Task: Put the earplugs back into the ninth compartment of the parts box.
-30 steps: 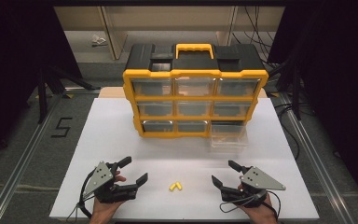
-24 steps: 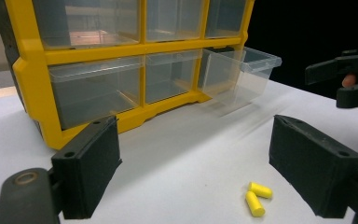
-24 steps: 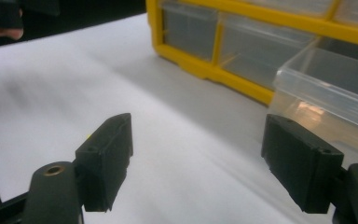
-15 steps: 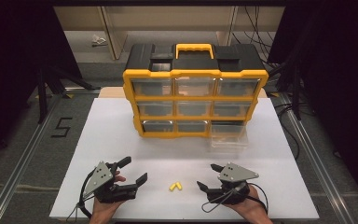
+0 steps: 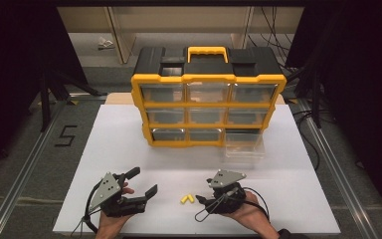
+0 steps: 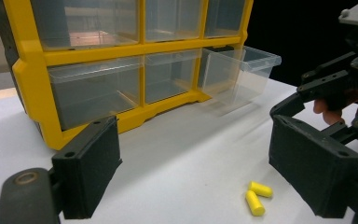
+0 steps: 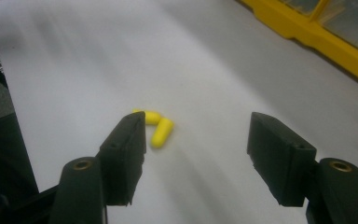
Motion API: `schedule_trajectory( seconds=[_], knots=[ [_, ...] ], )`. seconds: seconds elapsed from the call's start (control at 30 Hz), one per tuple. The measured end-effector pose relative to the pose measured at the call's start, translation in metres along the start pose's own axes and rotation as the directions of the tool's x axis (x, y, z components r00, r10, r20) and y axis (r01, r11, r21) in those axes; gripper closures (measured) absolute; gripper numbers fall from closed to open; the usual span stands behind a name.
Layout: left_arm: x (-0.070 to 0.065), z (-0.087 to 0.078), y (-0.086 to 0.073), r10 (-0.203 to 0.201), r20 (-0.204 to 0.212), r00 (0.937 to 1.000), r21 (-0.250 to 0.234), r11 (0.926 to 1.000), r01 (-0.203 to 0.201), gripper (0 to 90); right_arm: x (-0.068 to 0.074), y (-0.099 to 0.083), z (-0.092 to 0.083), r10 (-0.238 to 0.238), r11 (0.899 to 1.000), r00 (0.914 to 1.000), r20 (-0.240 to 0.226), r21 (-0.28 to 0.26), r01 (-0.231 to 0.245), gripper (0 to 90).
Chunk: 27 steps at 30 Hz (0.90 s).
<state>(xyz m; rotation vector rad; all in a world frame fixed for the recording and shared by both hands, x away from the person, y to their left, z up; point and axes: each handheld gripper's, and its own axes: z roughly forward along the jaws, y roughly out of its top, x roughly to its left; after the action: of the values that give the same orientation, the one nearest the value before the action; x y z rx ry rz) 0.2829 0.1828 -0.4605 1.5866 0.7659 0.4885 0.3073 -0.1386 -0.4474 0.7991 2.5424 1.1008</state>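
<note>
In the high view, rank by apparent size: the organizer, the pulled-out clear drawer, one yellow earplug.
1. Organizer, by far the largest.
2. Clear drawer, on the table at the organizer's lower right.
3. Earplug, the smallest; it lies nearer the camera and looks tiny all the same.

two earplugs [image 5: 187, 199] on table [image 5: 129, 149] between grippers (touching); drawer cabinet [image 5: 208, 99] behind, pulled-out drawer [image 5: 243, 147] at its right.

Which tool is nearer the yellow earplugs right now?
Right. The right tool is just beside the yellow earplugs, jaws open toward them. The left tool sits farther off on their other side, also open.
</note>
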Motion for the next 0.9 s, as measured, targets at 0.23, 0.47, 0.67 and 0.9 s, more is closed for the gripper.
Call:
schedule_trajectory(
  seconds=[0.23, 0.47, 0.67, 0.9],
  knots=[
    [-0.002, 0.000, 0.000, 0.014, 0.000, 0.9999, 0.008, 0.9999, -0.014, 16.1, 0.000, 0.004, 0.013, 0.016, 0.999, 0.9996, -0.025, 0.045, -0.015, 41.6],
    [-0.002, -0.001, 0.001, 0.018, -0.002, 0.9998, 0.005, 0.9998, -0.018, 16.1, 0.004, 0.009, 0.029, 0.006, 0.995, 0.9988, -0.049, 0.099, -0.002, 46.3],
    [-0.002, -0.001, 0.001, 0.020, -0.001, 0.9998, 0.001, 0.9998, -0.020, 16.2, 0.006, 0.009, 0.042, -0.002, 0.991, 0.9979, -0.065, 0.135, 0.010, 52.2],
    [-0.002, 0.000, 0.001, 0.016, -0.002, 0.9999, -0.002, 0.9999, -0.016, 16.2, 0.006, 0.006, 0.051, -0.002, 0.986, 0.9971, -0.076, 0.164, 0.014, 58.0]
  ],
)
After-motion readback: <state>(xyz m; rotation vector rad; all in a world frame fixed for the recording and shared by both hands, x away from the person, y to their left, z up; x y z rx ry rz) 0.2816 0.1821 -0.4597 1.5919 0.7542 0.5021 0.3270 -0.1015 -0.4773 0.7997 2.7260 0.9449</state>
